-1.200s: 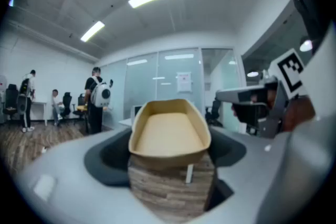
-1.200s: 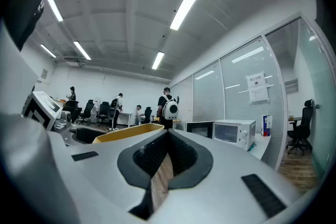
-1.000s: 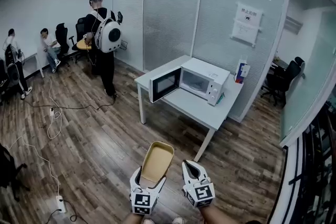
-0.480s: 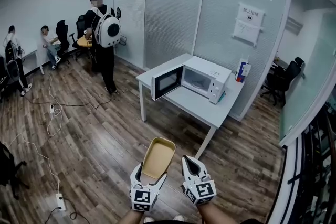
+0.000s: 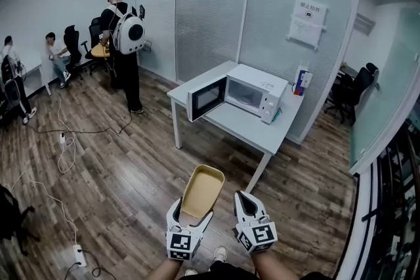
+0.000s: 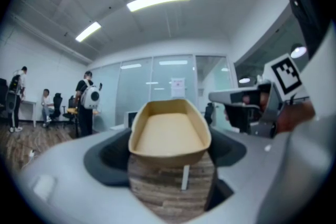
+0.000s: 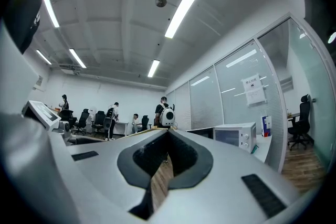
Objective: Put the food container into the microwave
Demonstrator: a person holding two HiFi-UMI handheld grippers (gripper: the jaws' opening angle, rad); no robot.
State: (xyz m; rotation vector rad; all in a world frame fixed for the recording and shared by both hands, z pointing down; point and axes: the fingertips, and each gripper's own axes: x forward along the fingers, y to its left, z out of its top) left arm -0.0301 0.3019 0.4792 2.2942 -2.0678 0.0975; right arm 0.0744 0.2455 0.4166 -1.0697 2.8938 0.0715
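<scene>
Low in the head view, the left claw pinches the near end of the food container, whose long axis points ahead toward the microwave, which stands door-open and well apart on the surface. The left gripper view shows its jaws wide on the container's sides. The right gripper view shows the right claw pressed together, empty.

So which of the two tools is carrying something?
The left tool, closed on the food container. The right tool is shut with nothing between its jaws.
</scene>
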